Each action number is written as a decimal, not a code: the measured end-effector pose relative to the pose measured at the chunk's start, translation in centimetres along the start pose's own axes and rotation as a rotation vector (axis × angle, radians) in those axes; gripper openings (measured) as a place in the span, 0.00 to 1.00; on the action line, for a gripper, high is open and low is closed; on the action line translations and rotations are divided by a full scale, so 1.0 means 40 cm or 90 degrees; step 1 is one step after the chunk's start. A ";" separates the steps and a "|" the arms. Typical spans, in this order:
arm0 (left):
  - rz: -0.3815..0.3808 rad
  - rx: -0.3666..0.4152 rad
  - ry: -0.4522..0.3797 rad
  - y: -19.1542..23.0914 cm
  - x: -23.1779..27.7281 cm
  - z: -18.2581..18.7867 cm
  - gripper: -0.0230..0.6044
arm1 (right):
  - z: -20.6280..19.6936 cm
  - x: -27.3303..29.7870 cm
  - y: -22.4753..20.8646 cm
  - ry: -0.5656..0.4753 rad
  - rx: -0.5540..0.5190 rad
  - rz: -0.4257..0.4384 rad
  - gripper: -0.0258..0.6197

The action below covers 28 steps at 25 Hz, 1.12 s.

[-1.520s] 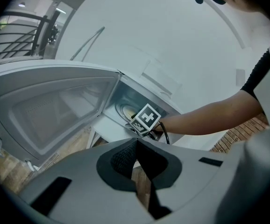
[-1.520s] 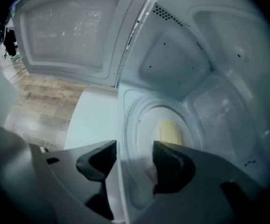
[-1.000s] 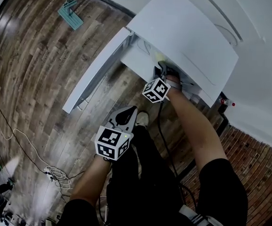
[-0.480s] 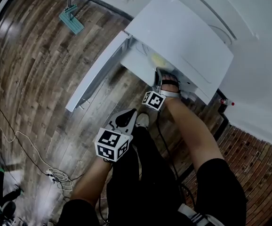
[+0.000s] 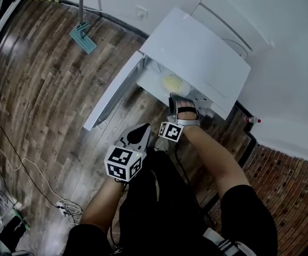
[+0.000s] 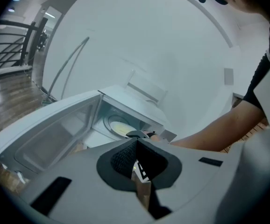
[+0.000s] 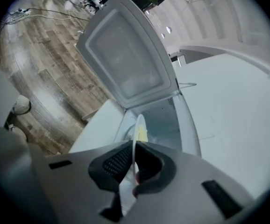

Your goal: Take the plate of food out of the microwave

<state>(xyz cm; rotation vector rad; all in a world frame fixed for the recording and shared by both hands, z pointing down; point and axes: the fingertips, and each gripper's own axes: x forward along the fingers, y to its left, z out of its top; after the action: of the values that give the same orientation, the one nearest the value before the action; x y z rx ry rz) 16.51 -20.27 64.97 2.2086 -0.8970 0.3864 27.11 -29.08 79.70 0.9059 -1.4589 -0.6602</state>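
The right gripper [image 7: 133,154], jaws just closed further, pinches the rim of the round white plate [image 7: 137,125] of yellow food in the open white microwave [image 5: 196,47]; the left gripper [image 6: 136,148], nearer, is closed and empty.

Logged wood-plank floor [image 5: 42,100]. Found teal mop head [image 5: 83,39] lying on it at 11 o'clock, loose cables [image 5: 64,204] at 8 o'clock. Recorded white microwave [image 5: 196,52] at 1 o'clock, door open; could not tell what carried it. Noted brick paving [image 5: 292,196] at 4 o'clock.

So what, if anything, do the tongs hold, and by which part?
Right tongs, just closing, grip the plate by its near rim; left tongs hold nothing.
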 end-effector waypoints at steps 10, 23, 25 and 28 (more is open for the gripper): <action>0.026 0.028 -0.048 -0.009 -0.107 0.161 0.03 | 0.156 -0.247 -0.139 -0.118 -0.017 -0.028 0.08; 0.010 0.076 -0.117 -0.180 -0.241 0.395 0.03 | 0.176 -0.478 -0.524 -0.136 -0.002 -0.137 0.08; 0.001 0.096 -0.132 -0.208 -0.250 0.435 0.03 | 0.161 -0.494 -0.584 -0.125 0.000 -0.155 0.08; 0.002 0.118 -0.140 -0.239 -0.256 0.483 0.03 | 0.137 -0.512 -0.669 -0.101 0.015 -0.169 0.08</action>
<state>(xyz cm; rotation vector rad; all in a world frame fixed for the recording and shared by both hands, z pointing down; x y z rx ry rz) 16.05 -24.18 41.42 2.4555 -1.0156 0.2372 24.83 -26.70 45.71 1.0977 -1.5009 -0.9301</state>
